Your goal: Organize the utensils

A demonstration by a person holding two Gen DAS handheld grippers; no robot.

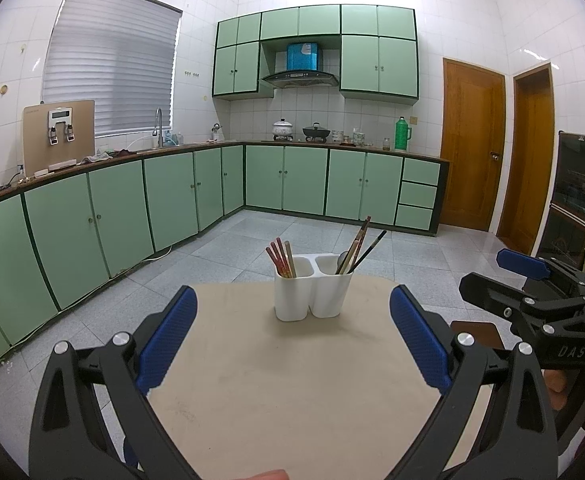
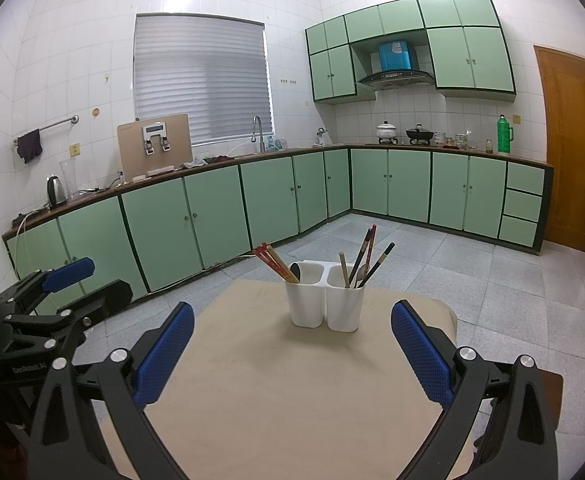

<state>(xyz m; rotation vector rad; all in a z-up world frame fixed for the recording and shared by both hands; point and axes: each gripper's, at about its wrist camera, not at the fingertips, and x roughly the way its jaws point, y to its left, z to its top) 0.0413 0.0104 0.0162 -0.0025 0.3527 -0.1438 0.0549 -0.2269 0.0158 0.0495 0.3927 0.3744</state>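
- Left hand-held gripper: nearest the lens, jaws spread wide, nothing between them; it hangs low over the near table.
- Right hand-held gripper: jaws likewise wide apart and empty; in the left wrist view it sits at 3 o'clock, beside the table edge.
- Holder: white, two compartments, upright at 12 o'clock on the table, near the far edge.
- Red chopsticks: a bunch in the left compartment, leaning toward 11 o'clock. The right wrist view shows a rounded grey utensil there too; I cannot tell what kind.
- Dark chopsticks: in the right compartment with a pale stick and a spoon, leaning toward 1 o'clock.
- Stage, judged: no utensil lies loose on the table. That fits sorting finished as well as a mixed holder awaiting re-sorting; no move is settled.
- Any reach, judged: calls for a narrow pinch high on a stick, since the holder looks light and may tip.
- Room: bare table between grippers and holder; floor drops off past the far and side edges.
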